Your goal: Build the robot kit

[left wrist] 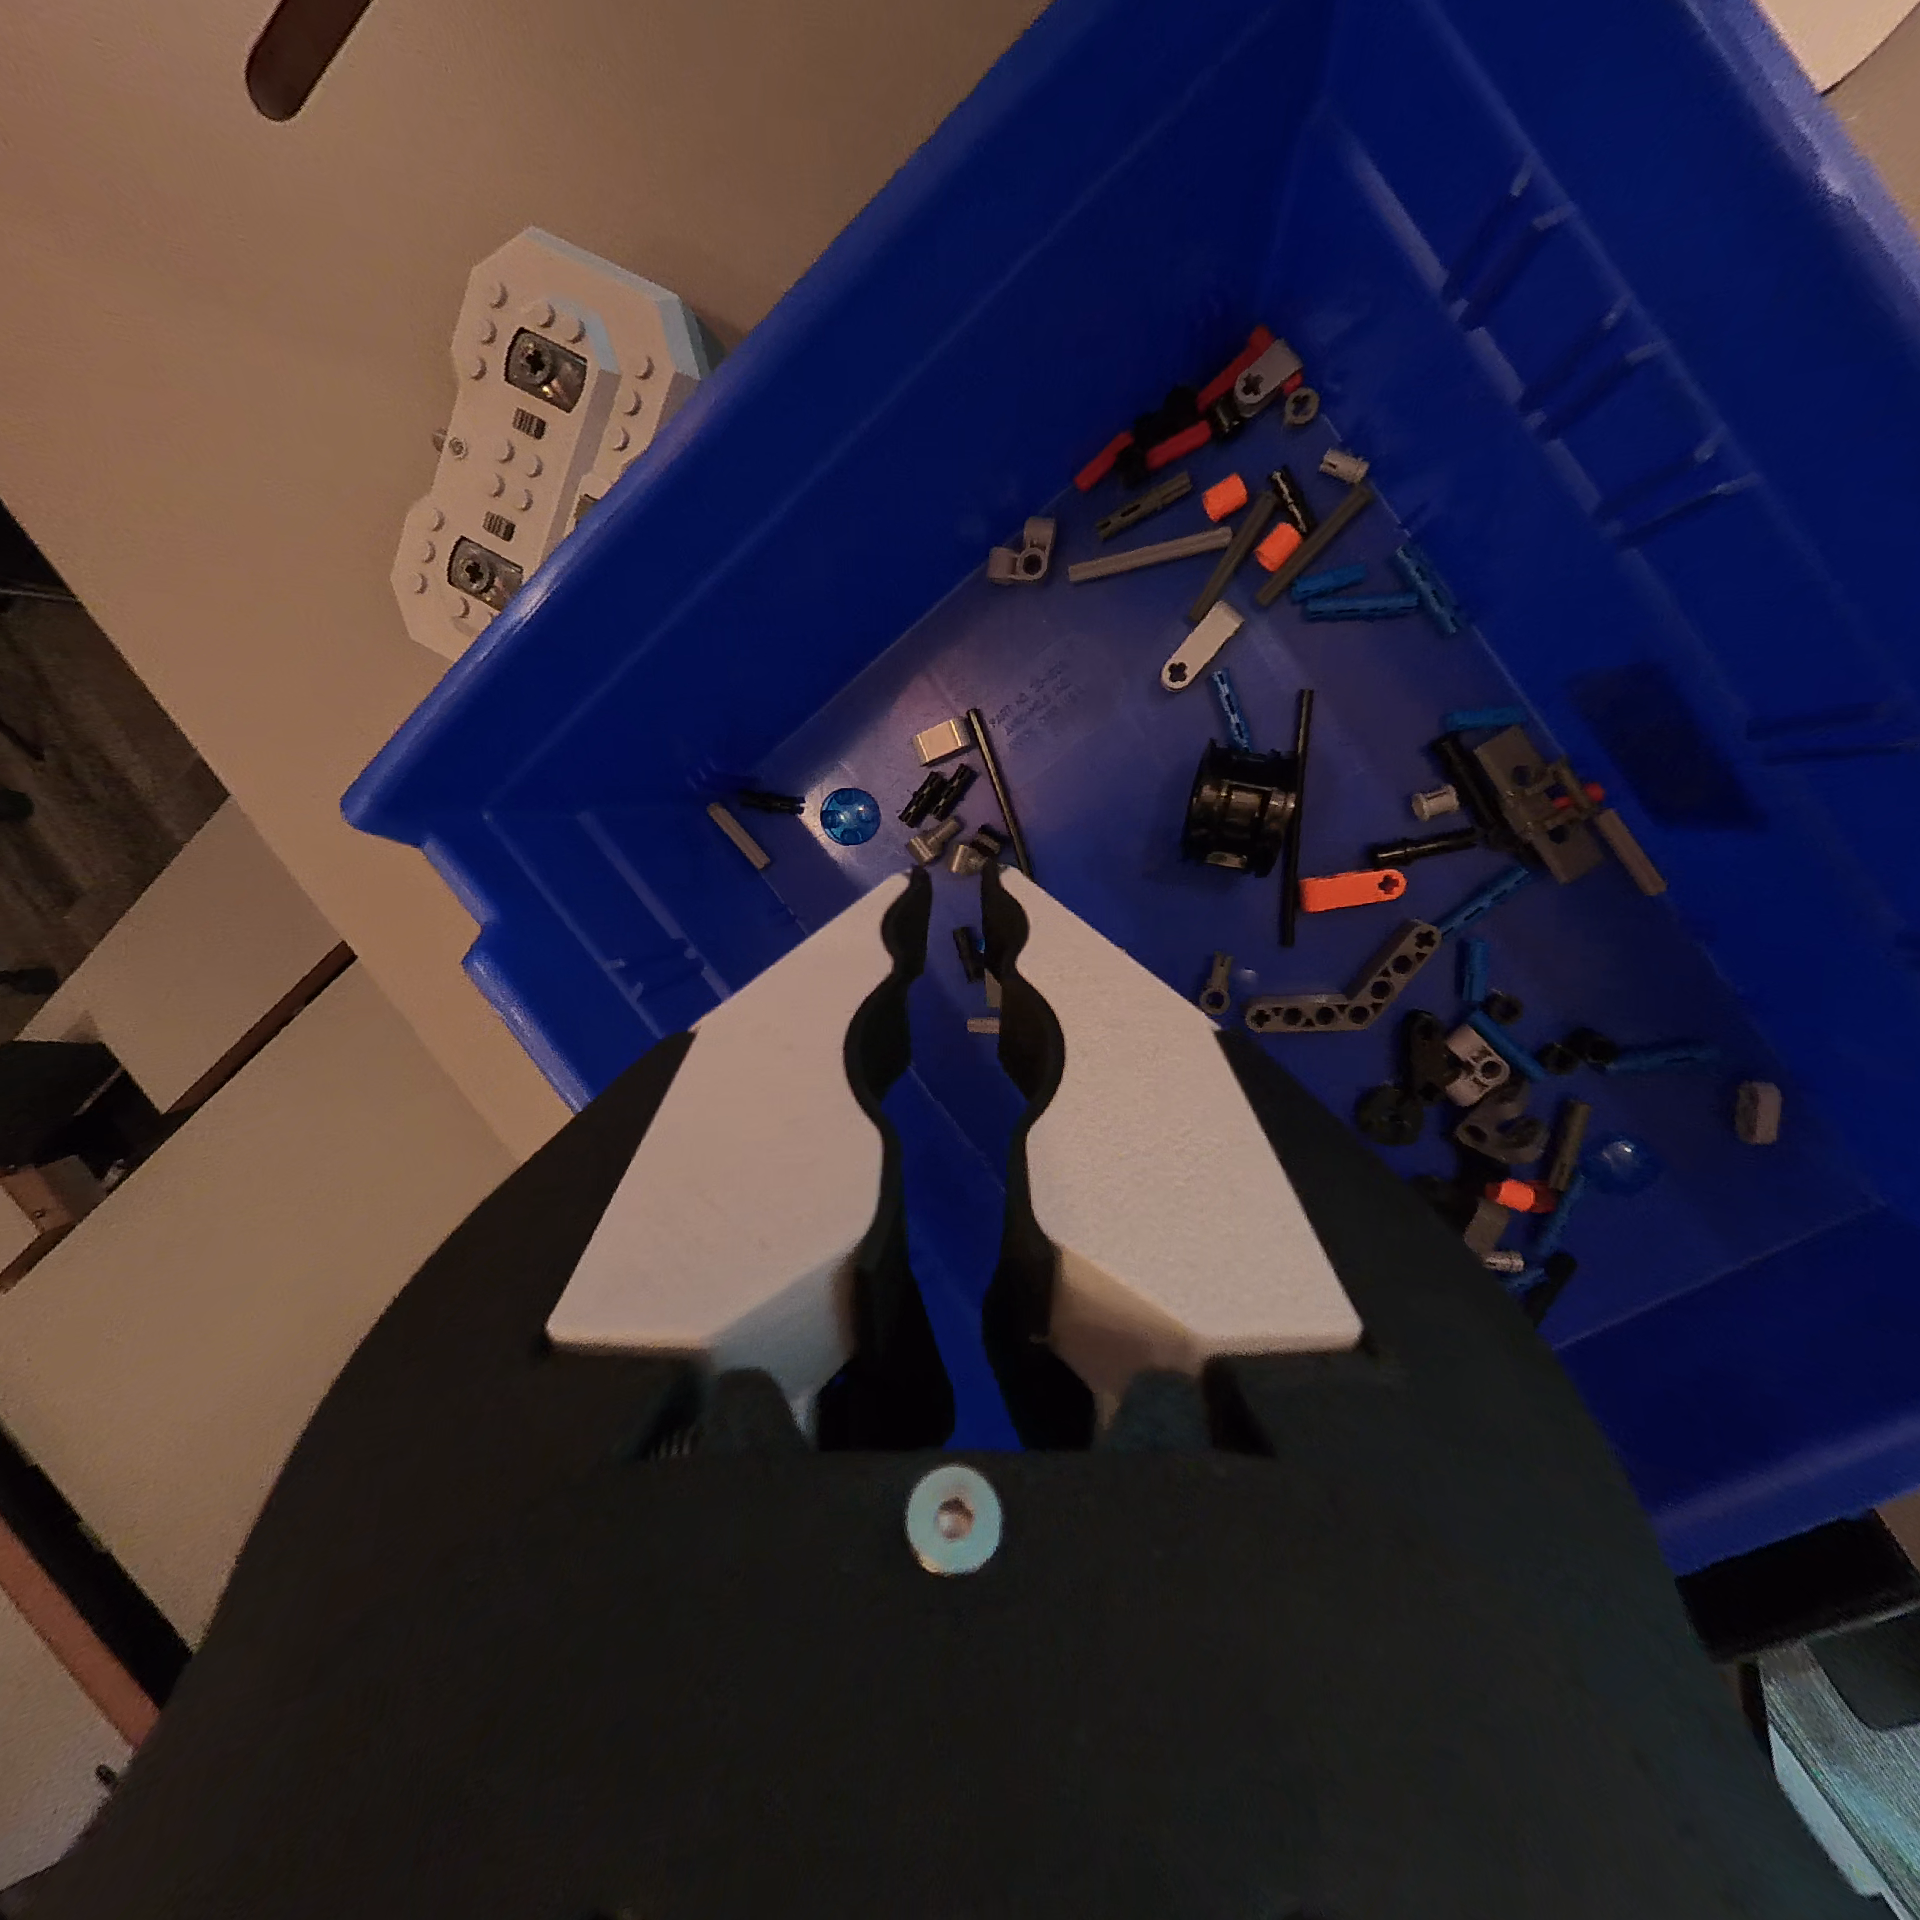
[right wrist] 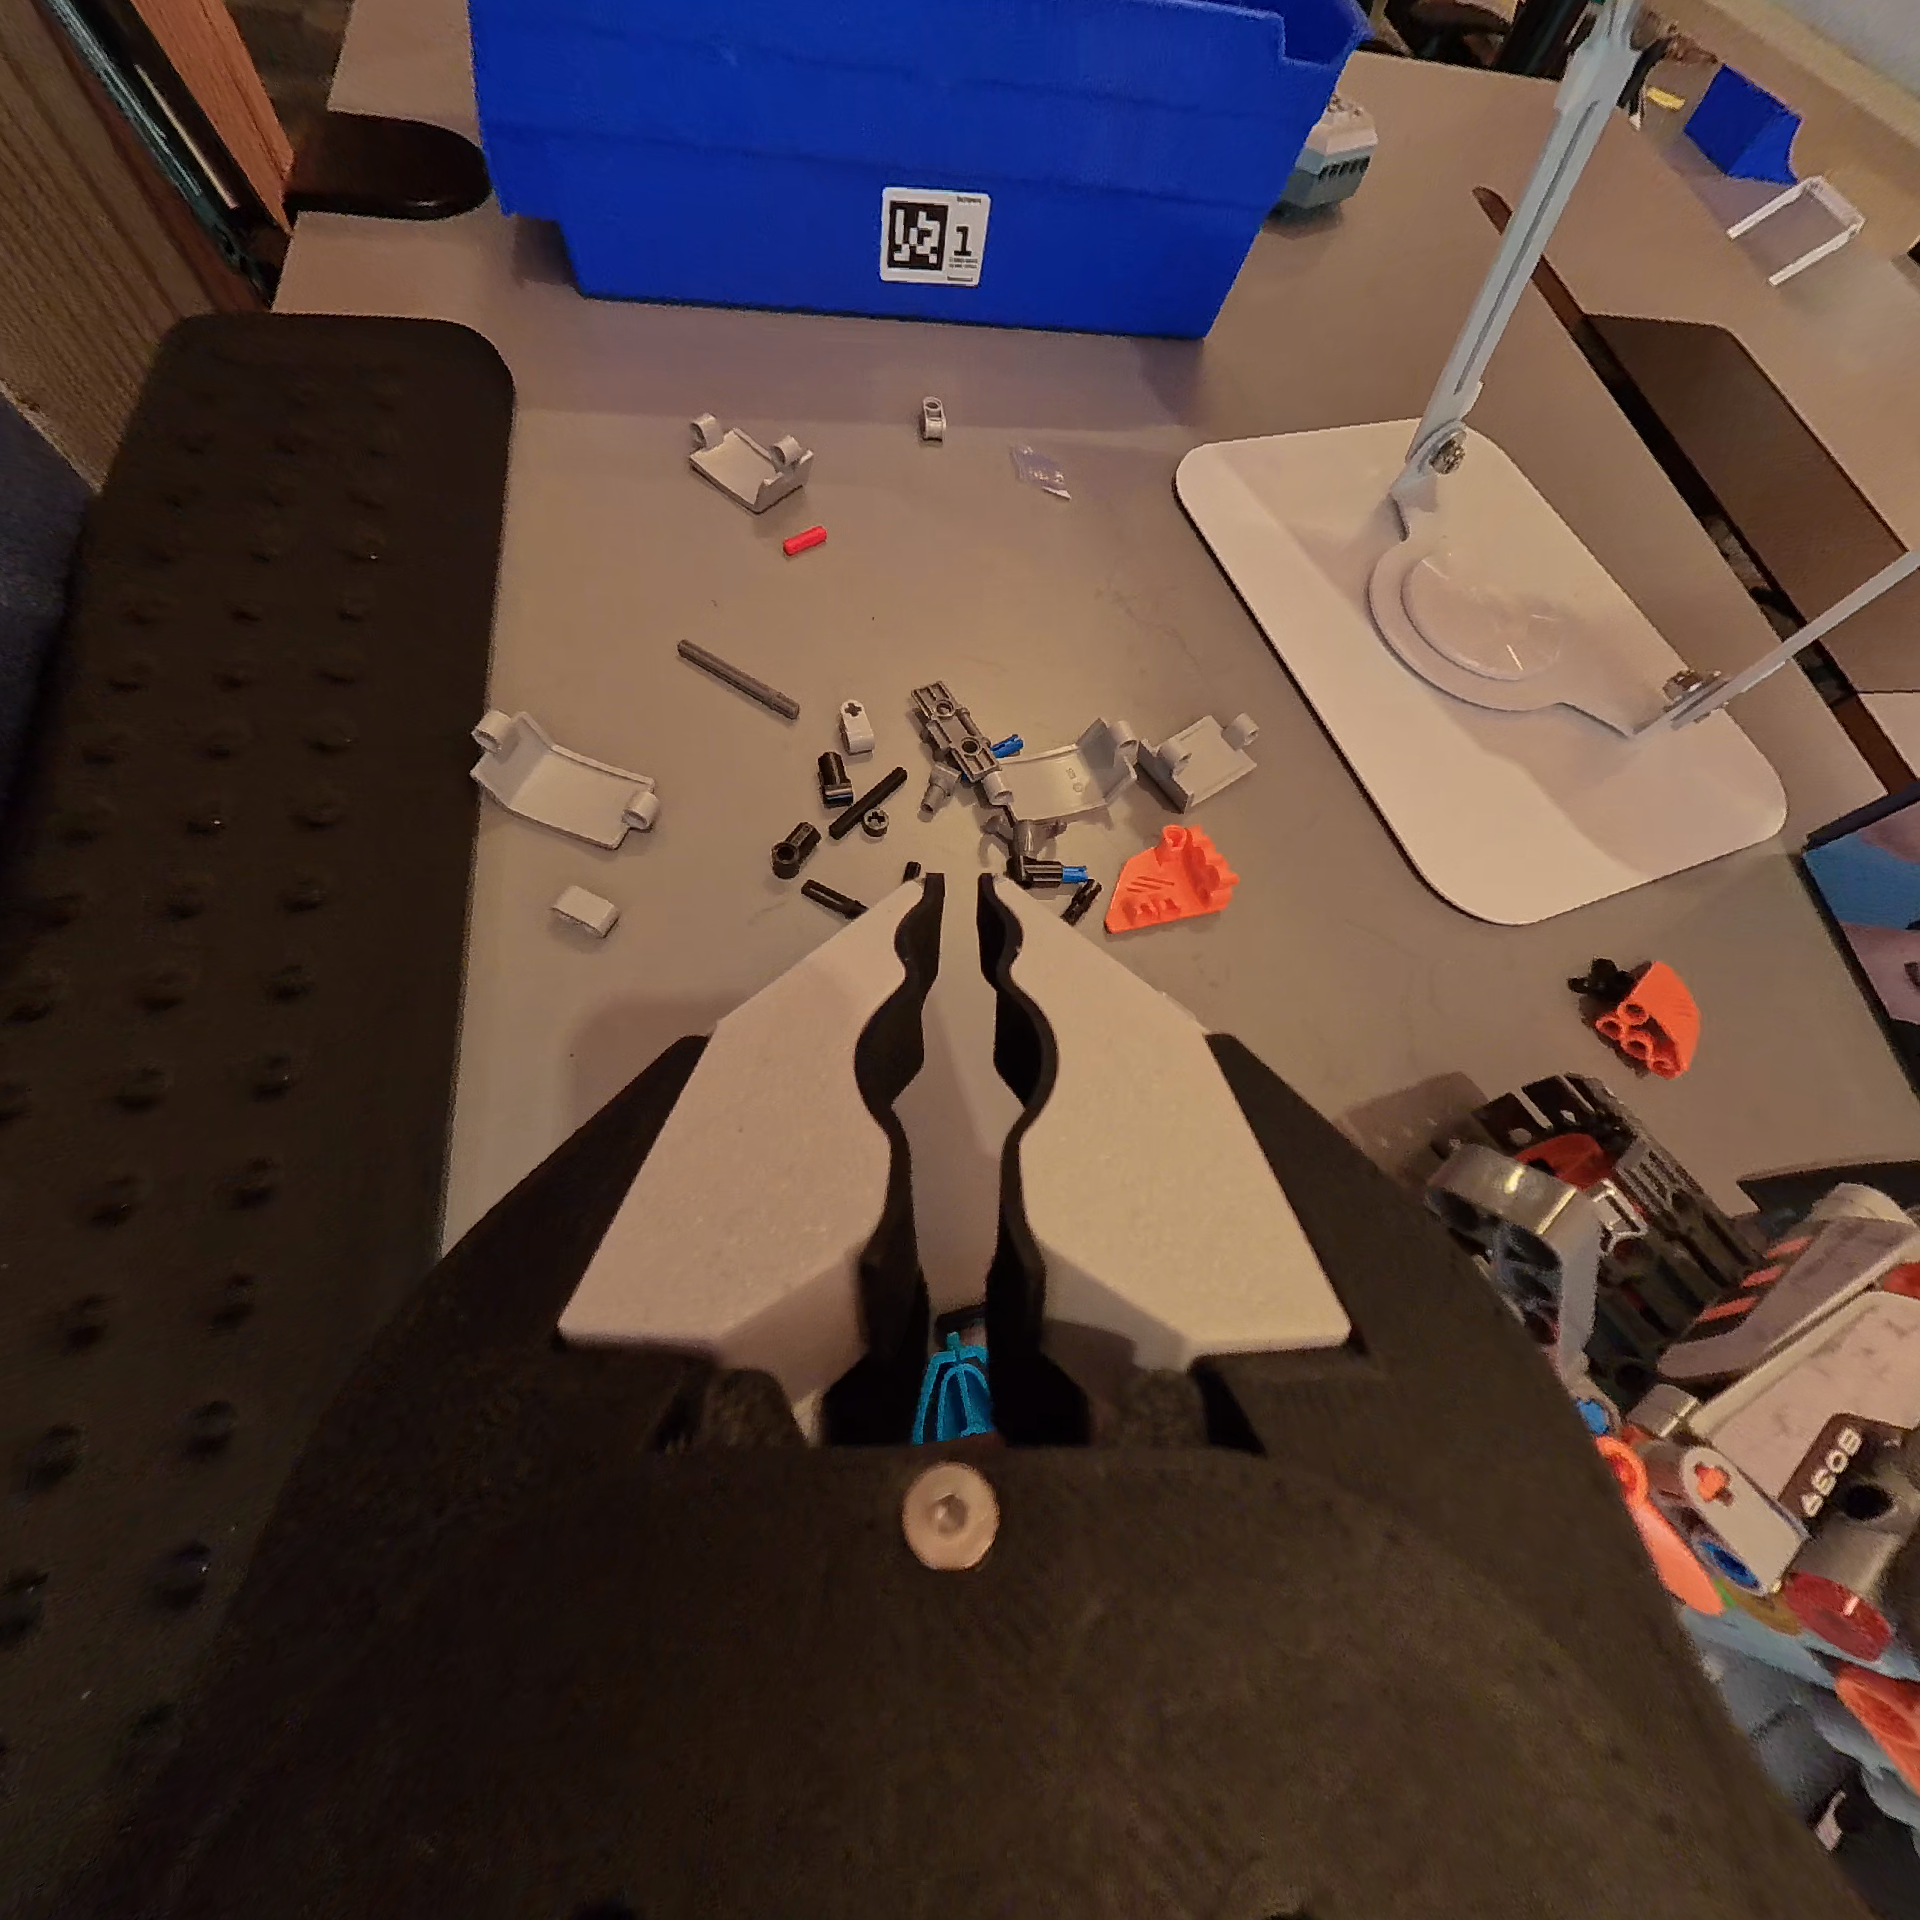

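My left gripper hangs over a blue bin. Its tips are a narrow gap apart with nothing between them. They are just short of two small grey pieces and a thin black rod on the bin floor. A black wheel hub and an orange beam lie farther right among several small building parts. My right gripper hovers over a grey table, its tips beside black pins. A small blue ribbed pin sits wedged between its pads near the finger bases.
In the right wrist view, a black foam mat lies on the left. The blue bin is at the back, and a white stand base is on the right. An orange wedge, grey panels and a built model lie around. A white studded plate lies beside the bin. One gripper's finger ends stand about 45 centimeters off the other's. My left gripper is the nearer one to the black wheel hub: about 7 centimeters, against 40 centimeters.
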### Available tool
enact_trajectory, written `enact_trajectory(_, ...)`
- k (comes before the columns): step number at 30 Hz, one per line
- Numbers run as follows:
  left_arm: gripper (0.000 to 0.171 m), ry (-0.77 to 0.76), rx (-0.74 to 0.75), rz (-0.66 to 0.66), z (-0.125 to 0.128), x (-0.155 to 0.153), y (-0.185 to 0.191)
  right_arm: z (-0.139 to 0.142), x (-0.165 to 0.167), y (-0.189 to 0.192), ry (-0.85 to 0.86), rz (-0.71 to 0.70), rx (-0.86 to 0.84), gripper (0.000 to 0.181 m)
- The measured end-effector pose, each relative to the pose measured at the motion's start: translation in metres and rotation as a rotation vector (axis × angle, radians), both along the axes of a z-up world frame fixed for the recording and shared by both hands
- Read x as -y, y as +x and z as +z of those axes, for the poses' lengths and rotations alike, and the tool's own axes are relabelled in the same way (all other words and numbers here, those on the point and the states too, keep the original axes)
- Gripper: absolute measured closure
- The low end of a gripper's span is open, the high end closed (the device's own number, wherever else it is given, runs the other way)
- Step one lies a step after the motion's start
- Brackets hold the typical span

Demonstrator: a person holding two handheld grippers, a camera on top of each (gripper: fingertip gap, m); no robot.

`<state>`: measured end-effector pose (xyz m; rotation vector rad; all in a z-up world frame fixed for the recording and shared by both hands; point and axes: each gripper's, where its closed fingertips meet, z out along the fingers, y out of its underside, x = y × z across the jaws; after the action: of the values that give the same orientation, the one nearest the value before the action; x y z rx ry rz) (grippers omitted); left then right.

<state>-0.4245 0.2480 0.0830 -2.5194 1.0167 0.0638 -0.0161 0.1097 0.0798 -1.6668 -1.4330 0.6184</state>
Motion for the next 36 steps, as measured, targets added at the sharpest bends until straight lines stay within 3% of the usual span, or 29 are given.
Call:
enact_trajectory(6,0.167,-0.062,-0.013,-0.048,0.004,0.018,0.0,0.003,0.003,-0.001,0.008,0.03,-0.036,0.178)
enact_trajectory(10,0.161,-0.17,0.001,-0.135,-0.005,0.054,0.017,0.004,0.003,-0.003,0.004,0.043,-0.057,0.178)
enact_trajectory(17,0.159,-0.274,0.019,-0.164,-0.028,0.11,0.028,-0.002,0.001,-0.003,0.006,0.045,-0.047,0.179)
enact_trajectory(23,0.161,-0.231,0.047,-0.129,-0.044,0.116,0.034,-0.003,-0.001,-0.002,0.008,0.041,-0.059,0.18)
enact_trajectory(26,0.164,-0.094,0.072,-0.034,-0.032,0.096,0.025,-0.002,-0.003,-0.001,0.015,0.029,-0.067,0.18)
enact_trajectory(30,0.165,-0.061,0.105,0.007,-0.022,0.092,0.017,0.001,-0.006,-0.003,0.018,0.023,-0.09,0.181)
enact_trajectory(33,0.165,-0.019,0.185,-0.036,-0.013,0.086,0.034,0.002,-0.008,-0.007,0.015,0.022,-0.1,0.181)
enact_trajectory(36,0.162,-0.039,0.151,-0.124,-0.023,0.084,0.049,0.004,-0.01,-0.012,0.011,0.019,-0.117,0.181)
